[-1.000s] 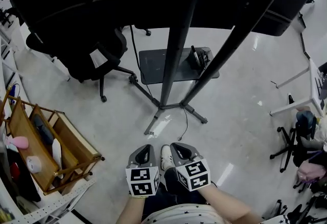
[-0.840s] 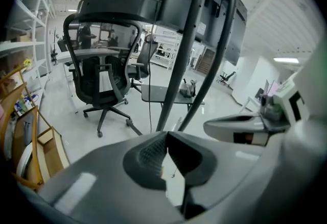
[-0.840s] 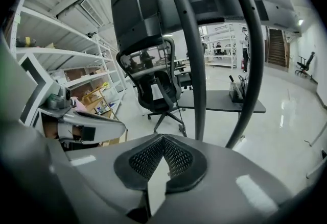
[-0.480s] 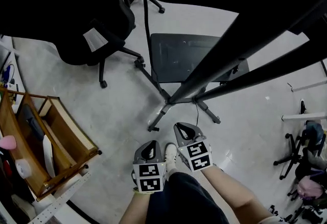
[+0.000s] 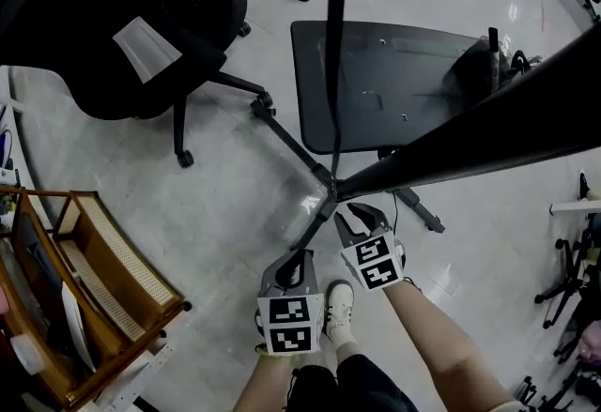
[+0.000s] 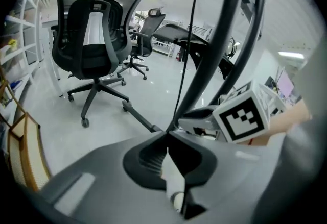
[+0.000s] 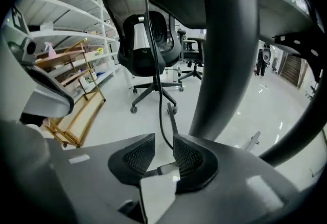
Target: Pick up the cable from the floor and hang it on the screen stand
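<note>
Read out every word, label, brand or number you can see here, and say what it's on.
None can be read.
On the left marker cube and the right marker cube: black-and-white square patterns only, no letters.
On the office chair, a white patch: no print that I can make out.
In the wooden rack: things too small to read.

A thin black cable (image 7: 159, 116) hangs slack beside the black screen stand (image 5: 470, 143), its end lying on the floor.
</note>
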### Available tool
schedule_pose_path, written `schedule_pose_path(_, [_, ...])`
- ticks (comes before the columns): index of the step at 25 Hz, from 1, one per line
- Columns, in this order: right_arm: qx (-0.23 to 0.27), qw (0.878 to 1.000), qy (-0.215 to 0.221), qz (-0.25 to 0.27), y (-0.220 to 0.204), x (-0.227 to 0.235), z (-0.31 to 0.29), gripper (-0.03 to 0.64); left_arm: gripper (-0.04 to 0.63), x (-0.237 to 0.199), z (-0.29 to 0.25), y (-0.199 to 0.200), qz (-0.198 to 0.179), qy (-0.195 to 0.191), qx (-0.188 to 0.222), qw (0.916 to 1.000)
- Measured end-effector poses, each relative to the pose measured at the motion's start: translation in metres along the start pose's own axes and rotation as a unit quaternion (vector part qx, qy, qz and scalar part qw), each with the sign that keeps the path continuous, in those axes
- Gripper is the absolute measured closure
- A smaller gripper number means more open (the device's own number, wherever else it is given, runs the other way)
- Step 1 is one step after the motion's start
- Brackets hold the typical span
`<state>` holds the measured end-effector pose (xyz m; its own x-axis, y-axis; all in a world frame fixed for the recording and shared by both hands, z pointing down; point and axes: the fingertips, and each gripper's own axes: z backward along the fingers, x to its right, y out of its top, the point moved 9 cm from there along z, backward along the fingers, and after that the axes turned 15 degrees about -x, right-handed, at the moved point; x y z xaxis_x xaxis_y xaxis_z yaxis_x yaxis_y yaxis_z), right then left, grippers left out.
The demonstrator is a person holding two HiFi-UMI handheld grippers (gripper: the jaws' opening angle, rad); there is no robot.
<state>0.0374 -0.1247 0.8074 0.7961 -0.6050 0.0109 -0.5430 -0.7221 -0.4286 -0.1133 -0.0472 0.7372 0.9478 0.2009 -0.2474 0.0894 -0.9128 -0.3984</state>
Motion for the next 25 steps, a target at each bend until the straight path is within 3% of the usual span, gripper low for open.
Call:
schedule_pose_path(7, [0.001, 0.998, -0.022, 0.06, 0.012, 0.0, -0.043, 0.53, 0.588, -0.015, -0.033, -0.003, 0.012, -0.002, 0.005, 0.9999])
schedule_pose_path(10, [0.001, 0.997, -0.036, 0.062, 0.014, 0.001, -0.05, 0.588, 0.588, -0.017, -0.039, -0.006, 0.016, -0.005, 0.002, 0.9999])
schedule_pose_path(15, [0.006, 0.998, -0.041, 0.052, 0.009, 0.0, -0.046, 0.604, 0.588, -0.016, -0.04, -0.008, 0.02, -0.003, -0.001, 0.9998])
schedule_pose_path(20, [0.041, 0.998, -0.035, 0.034, 0.013, -0.006, -0.013, 0.604, 0.588, -0.012, -0.021, 0.001, 0.013, -0.003, 0.006, 0.9999])
schedule_pose_path(25, [0.092, 0.995, -0.036, -0.012, 0.025, -0.011, 0.073, 0.604, 0.588, 0.007, 0.031, 0.023, -0.001, -0.007, 0.012, 0.9999])
